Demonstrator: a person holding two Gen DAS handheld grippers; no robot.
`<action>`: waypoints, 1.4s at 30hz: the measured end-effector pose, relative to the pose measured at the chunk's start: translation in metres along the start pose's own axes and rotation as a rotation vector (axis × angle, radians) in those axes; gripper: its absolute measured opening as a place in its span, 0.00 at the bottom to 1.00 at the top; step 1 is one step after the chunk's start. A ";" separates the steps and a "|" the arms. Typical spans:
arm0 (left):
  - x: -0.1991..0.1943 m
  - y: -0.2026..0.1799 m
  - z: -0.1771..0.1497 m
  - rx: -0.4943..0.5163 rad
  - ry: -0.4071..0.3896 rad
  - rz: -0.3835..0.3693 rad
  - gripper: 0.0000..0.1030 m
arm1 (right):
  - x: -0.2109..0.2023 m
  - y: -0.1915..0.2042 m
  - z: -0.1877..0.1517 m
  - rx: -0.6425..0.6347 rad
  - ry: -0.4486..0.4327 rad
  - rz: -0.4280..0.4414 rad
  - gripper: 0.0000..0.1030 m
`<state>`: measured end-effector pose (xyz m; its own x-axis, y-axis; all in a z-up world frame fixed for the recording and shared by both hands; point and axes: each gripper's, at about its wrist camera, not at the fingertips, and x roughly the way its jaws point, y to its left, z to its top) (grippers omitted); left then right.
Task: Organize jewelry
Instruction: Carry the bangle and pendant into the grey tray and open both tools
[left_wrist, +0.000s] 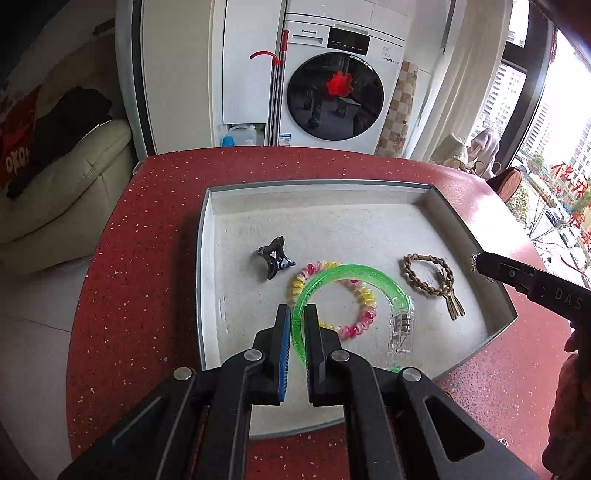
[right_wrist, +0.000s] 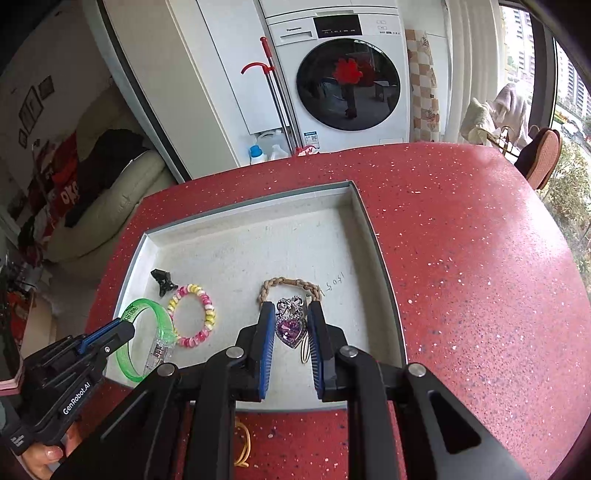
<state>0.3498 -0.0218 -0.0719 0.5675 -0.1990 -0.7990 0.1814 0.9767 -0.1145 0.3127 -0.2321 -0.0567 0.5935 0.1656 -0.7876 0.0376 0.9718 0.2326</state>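
**Mia:** Five pretty things! One green bangle (left_wrist: 347, 273), one pink and yellow coil band (right_wrist: 192, 317), one brown braided bracelet (left_wrist: 428, 275), one dark hair clip (left_wrist: 274, 256) and one purple heart charm (right_wrist: 290, 328).

**Ben:** And one tray (left_wrist: 208, 236)?

**Mia:** Yes, one white tray. The hair clip, the coil band and the braided bracelet all lie on the tray floor. The coil band is in the middle of the tray, with the hair clip just beside it. The braided bracelet is nearer the tray's right wall.

**Ben:** How many tongs?

**Mia:** Two. The left tongs (left_wrist: 298, 325) are squeezed narrow on the green bangle. The bangle sits over the tray, in front of the coil band. It has one clear clasp (left_wrist: 400, 328).

**Ben:** And the other?

**Mia:** The right tongs (right_wrist: 290, 332) have the purple heart charm between them, over the tray and in front of the braided bracelet. The gap is small. I cannot tell if they pinch the charm.

**Ben:** What is the tray on?

**Mia:** One red speckled worktop (right_wrist: 461, 258). One yellow rubber band (right_wrist: 243, 443) lies on it, just outside the tray's near edge.

**Ben:** And the room?

**Mia:** Behind the tray is one white washing machine (right_wrist: 343, 74), one mop (left_wrist: 277, 85), and one cream sofa (left_wrist: 74, 184). Big windows (left_wrist: 546, 122) are off to the right.
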 end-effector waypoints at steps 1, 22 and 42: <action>0.004 0.000 0.001 0.002 0.005 0.004 0.24 | 0.005 -0.001 0.003 0.005 0.004 -0.003 0.19; 0.037 -0.012 0.008 0.096 0.031 0.042 0.25 | 0.054 -0.008 0.000 0.004 0.078 -0.053 0.23; -0.002 -0.021 0.015 0.104 -0.055 0.056 0.25 | -0.003 -0.014 -0.006 0.099 0.008 0.073 0.56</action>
<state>0.3562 -0.0429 -0.0590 0.6214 -0.1517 -0.7686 0.2291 0.9734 -0.0069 0.3055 -0.2457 -0.0610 0.5913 0.2369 -0.7708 0.0735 0.9360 0.3441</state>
